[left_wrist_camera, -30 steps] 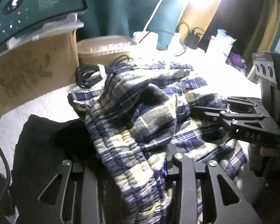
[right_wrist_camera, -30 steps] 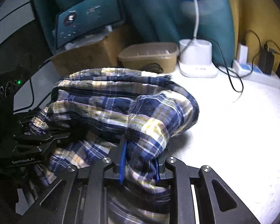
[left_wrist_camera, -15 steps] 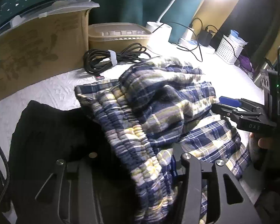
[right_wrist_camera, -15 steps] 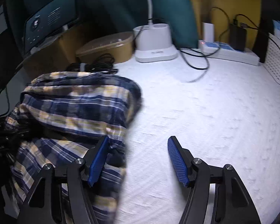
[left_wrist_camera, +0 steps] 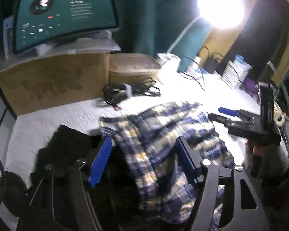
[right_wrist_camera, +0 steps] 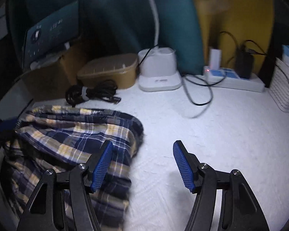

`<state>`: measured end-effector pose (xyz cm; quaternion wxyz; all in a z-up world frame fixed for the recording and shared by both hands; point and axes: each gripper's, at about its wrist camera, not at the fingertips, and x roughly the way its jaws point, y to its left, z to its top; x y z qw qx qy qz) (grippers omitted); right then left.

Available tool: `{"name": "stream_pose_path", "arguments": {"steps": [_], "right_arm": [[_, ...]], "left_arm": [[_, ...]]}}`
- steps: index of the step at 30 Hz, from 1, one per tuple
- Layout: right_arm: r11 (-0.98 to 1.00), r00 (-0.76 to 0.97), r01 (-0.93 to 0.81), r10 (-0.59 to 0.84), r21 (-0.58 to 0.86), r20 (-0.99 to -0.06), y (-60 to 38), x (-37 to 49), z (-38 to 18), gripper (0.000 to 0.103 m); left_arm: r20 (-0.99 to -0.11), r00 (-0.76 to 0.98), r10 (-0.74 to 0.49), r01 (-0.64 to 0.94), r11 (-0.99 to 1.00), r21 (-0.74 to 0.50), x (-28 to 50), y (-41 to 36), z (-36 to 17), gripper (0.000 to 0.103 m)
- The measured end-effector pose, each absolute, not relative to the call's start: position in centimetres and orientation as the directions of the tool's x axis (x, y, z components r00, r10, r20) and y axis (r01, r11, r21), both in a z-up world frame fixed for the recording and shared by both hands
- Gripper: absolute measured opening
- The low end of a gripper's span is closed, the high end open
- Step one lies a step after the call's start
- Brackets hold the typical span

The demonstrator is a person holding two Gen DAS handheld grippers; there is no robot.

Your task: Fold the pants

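The blue, yellow and white plaid pants (left_wrist_camera: pixel 163 134) lie bunched in a folded heap on the white table; they also show in the right wrist view (right_wrist_camera: pixel 71 138) at the left. My left gripper (left_wrist_camera: pixel 142 161) is open, its blue pads apart, with the pants' elastic waistband lying loose between the jaws. My right gripper (right_wrist_camera: pixel 142 167) is open and empty, its left pad over the pants' right edge and its right pad over bare table. The right gripper also shows in the left wrist view (left_wrist_camera: pixel 227 115) at the right of the pants.
A black garment (left_wrist_camera: pixel 67 150) lies left of the pants. A cardboard box (left_wrist_camera: pixel 52 80) with a monitor (left_wrist_camera: pixel 65 13), a tan lidded container (right_wrist_camera: pixel 107 73), a coiled black cable (right_wrist_camera: pixel 90 94), a white lamp base (right_wrist_camera: pixel 158 73), a power strip (right_wrist_camera: pixel 233 79) and a white basket (right_wrist_camera: pixel 285 84) line the back.
My left gripper has opened and let go of the waistband, and the pants have dropped flatter on the table. My right gripper, open since half a second ago, has drawn back slightly.
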<state>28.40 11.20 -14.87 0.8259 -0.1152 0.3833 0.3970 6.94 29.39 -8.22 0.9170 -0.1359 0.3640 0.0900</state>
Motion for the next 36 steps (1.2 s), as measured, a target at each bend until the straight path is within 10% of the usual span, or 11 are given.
{"name": "stream_pose_path", "arguments": {"steps": [16,36], "right_arm": [[0.691,0.379,-0.711,0.532,0.130,-0.757,12.1,30.9,-17.0,0.066],[0.681,0.376,-0.718,0.553,0.143,-0.743,10.4,26.8,-14.7,0.068]], "left_arm": [[-0.770,0.596,0.228,-0.374,0.927,-0.015,10.7,33.2,-13.1,0.088],[-0.746,0.654,0.124,-0.286,0.954,-0.093,7.9,28.0,-11.1,0.088]]}}
